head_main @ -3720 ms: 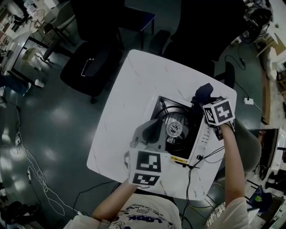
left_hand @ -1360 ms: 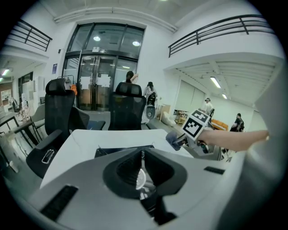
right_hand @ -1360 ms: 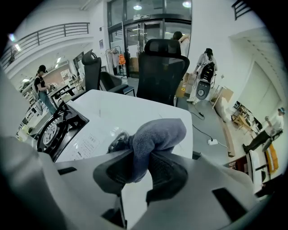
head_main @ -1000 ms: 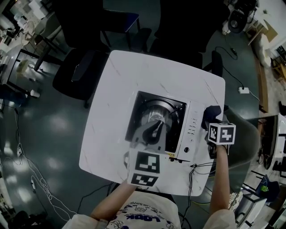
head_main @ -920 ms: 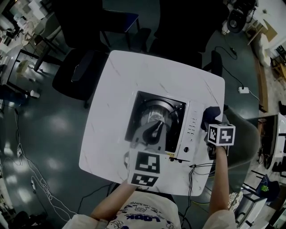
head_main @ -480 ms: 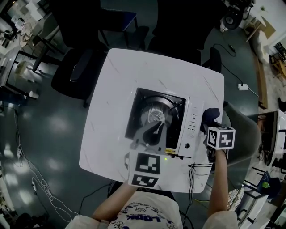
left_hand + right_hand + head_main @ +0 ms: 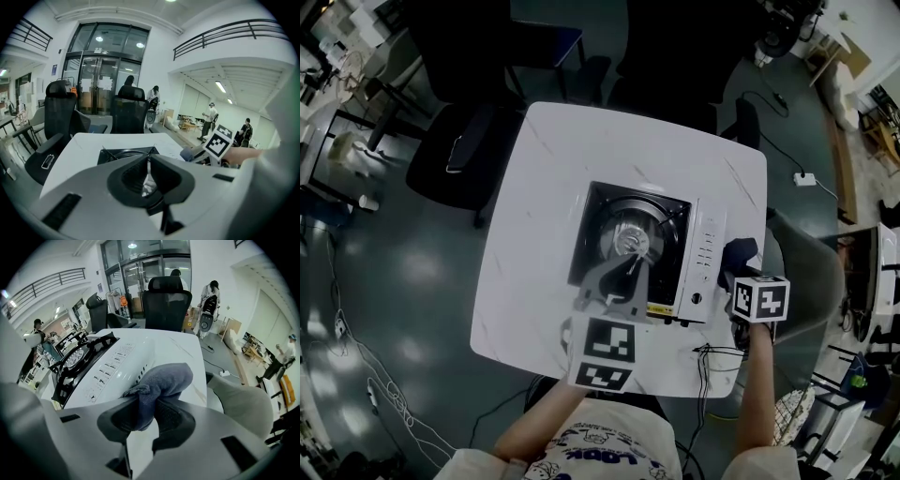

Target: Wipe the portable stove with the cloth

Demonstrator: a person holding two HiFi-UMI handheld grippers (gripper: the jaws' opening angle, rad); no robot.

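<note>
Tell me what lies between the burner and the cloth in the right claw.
The white control panel lies between burner and cloth, shown in the right gripper view.

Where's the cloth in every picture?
Head view: cloth at the right, against the portable stove's white control side.
Left gripper view: cloth small, right of middle, beside the portable stove.
Right gripper view: cloth in the middle, pinched in the right hand-held gripper.
Shared landmark: the portable stove's black burner top.
</note>
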